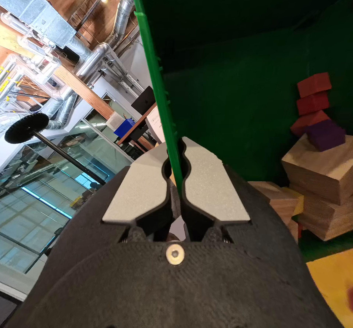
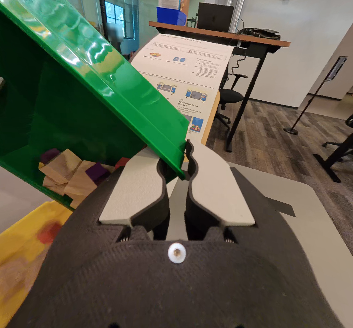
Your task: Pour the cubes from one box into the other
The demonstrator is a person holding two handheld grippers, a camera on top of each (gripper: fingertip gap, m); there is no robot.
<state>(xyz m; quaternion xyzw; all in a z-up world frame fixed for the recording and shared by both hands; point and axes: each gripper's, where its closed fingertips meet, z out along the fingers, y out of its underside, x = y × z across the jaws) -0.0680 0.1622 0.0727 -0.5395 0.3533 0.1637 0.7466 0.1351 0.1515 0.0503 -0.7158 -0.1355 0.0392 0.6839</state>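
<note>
The green box [image 1: 238,70] fills the left wrist view, tipped on its side, its thin wall pinched edge-on between the grey fingers [image 1: 214,191] of the left claw [image 1: 174,147]. Inside, plain wooden cubes [image 1: 322,173] lie heaped with red cubes [image 1: 313,95] and a purple cube [image 1: 326,137] on top; a yellow box [image 1: 336,273] sits blurred below. In the right wrist view, the right claw [image 2: 180,154] is clenched on the green box's [image 2: 80,70] rim corner, holding it tilted above the grey surface [image 2: 313,229], cubes [image 2: 63,168] piled at its lower edge over the yellow box [image 2: 21,246].
</note>
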